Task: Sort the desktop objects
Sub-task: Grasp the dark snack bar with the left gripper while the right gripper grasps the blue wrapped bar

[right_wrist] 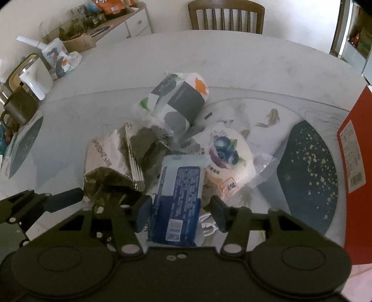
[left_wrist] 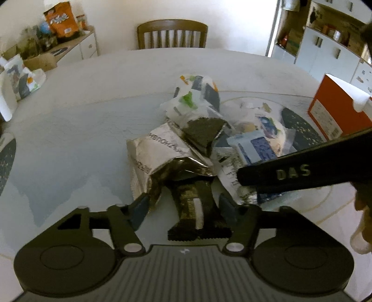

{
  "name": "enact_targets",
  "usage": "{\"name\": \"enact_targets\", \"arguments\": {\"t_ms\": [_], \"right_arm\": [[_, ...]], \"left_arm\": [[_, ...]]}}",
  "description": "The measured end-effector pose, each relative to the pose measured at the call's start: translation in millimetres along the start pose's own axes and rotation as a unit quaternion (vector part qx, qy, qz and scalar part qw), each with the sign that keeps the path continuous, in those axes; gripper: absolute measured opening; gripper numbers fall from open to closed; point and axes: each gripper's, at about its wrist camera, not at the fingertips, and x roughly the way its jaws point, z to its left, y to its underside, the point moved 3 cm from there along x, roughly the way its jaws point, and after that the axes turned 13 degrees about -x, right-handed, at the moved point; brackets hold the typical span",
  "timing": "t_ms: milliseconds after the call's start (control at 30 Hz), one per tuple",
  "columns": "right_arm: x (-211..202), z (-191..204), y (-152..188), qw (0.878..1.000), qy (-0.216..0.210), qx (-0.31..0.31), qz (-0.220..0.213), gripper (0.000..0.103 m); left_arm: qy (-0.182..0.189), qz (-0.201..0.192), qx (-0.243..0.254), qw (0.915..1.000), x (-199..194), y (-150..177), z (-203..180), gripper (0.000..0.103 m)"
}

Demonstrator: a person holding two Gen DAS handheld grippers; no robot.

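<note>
Your left gripper [left_wrist: 183,206] points down over the near edge of the pile on the white table [left_wrist: 69,139]. Its fingers [left_wrist: 139,209] stand partly apart, with a dark packet [left_wrist: 197,209] lying lengthwise between them. The left finger sits against the crumpled edge of the silver foil bag [left_wrist: 160,153]; the right finger [left_wrist: 229,206] is just beside the dark packet. Whether either pad actually presses on the packet you cannot tell from this view, so treat it as not clamped.

Your right gripper [right_wrist: 180,209] is also angled down, and its fingers are about half apart around the blue-and-white packet [right_wrist: 179,197], which runs up between them. The left finger [right_wrist: 144,211] touches the packet's left edge; the right finger [right_wrist: 218,211] stands clear of it, with a gap showing white cord underneath. That is not a closed grip.

Beyond the blue-and-white packet lies a round blueberry-printed pack [right_wrist: 229,155], and behind that a patterned tissue pack [right_wrist: 179,100] sits on top of the pile. The foil bag [right_wrist: 111,158] is to the left, its open mouth facing you, with your left gripper's finger [right_wrist: 65,199] at its edge. An orange box [right_wrist: 355,151] stands at the right edge of the table, beside a dark speckled mat [right_wrist: 309,167]. A wooden chair [right_wrist: 225,16] is at the far side.
</note>
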Motion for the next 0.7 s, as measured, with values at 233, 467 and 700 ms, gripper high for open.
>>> {"name": "enact_targets", "arguments": {"t_ms": [233,467,700], "right_arm": [[-0.5,2.7,1.0,1.000,0.002,-0.005,-0.001,0.048],[-4.5,2.8,1.8,1.000,0.001,-0.004,-0.004,0.039],[-13.0,0.4,3.0,1.000,-0.001,-0.001,-0.010,0.038]], "left_arm": [[0.007,0.011,0.006,0.9999,4.6,4.2,-5.2,0.047],[0.010,0.015,-0.004,0.9998,4.7,2.8,-3.1,0.037],[0.013,0.018,-0.011,0.9997,0.3,0.9,-1.3,0.033]]}}
